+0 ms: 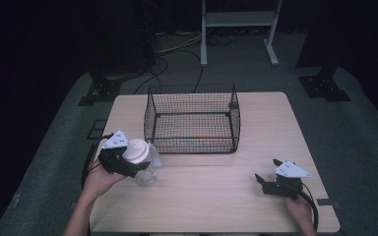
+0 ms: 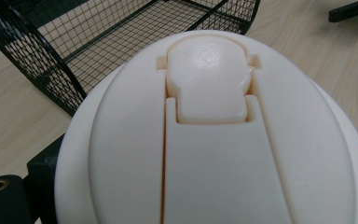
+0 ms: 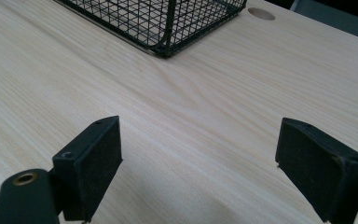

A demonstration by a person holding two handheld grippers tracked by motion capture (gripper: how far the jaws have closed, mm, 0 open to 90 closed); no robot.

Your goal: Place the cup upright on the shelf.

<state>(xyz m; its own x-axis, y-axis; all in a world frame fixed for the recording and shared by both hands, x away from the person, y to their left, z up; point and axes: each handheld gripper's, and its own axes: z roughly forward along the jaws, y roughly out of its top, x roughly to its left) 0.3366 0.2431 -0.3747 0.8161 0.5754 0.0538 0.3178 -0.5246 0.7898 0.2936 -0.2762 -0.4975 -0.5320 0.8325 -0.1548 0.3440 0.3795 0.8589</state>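
Note:
A clear plastic container (image 1: 146, 171) with a round white flip-top lid (image 1: 137, 150) is at the table's front left, tilted, in front of the basket's left corner. My left gripper (image 1: 133, 160) is shut on it at the lid. In the left gripper view the lid (image 2: 214, 140) is very close, with one black finger (image 2: 44, 170) pressed against its left side. I cannot tell if the container rests on the table. My right gripper (image 1: 267, 169) stands open low over the table at the front right, and nothing lies between its pads (image 3: 98, 158).
An empty black wire basket (image 1: 192, 118) stands at the middle back of the wooden table (image 1: 216, 196); its near corner (image 3: 168, 28) is ahead of my right gripper. A cable hole (image 3: 261, 13) sits beyond it. Stands and cables are on the floor behind.

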